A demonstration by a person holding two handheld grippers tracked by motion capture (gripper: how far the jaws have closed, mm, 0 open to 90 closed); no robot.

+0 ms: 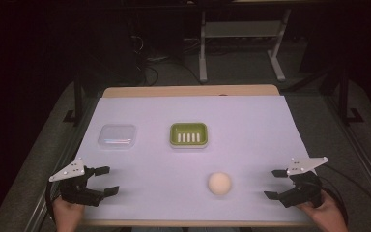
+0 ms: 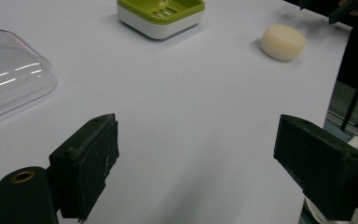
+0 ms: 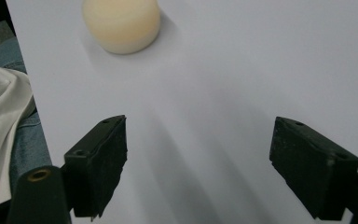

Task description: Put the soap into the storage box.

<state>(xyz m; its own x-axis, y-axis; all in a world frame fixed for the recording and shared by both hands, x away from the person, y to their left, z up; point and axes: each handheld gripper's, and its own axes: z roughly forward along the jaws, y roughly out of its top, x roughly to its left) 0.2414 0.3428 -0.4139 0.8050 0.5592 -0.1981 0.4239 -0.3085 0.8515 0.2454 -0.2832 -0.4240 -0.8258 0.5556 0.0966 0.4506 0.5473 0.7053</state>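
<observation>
The left tool sits at the near left corner of the counter, held in a hand. Its jaws are spread wide and hold nothing. The right tool sits at the near right corner, and its jaws are spread wide too (nothing is between them).

Between the two tools, closer to the right one, lies a round cream soap. It rests flat on the counter, and no tool touches it.

Farther back, in the middle, is a green soap dish. To its left lies a clear plastic lid, well apart from the soap.
</observation>
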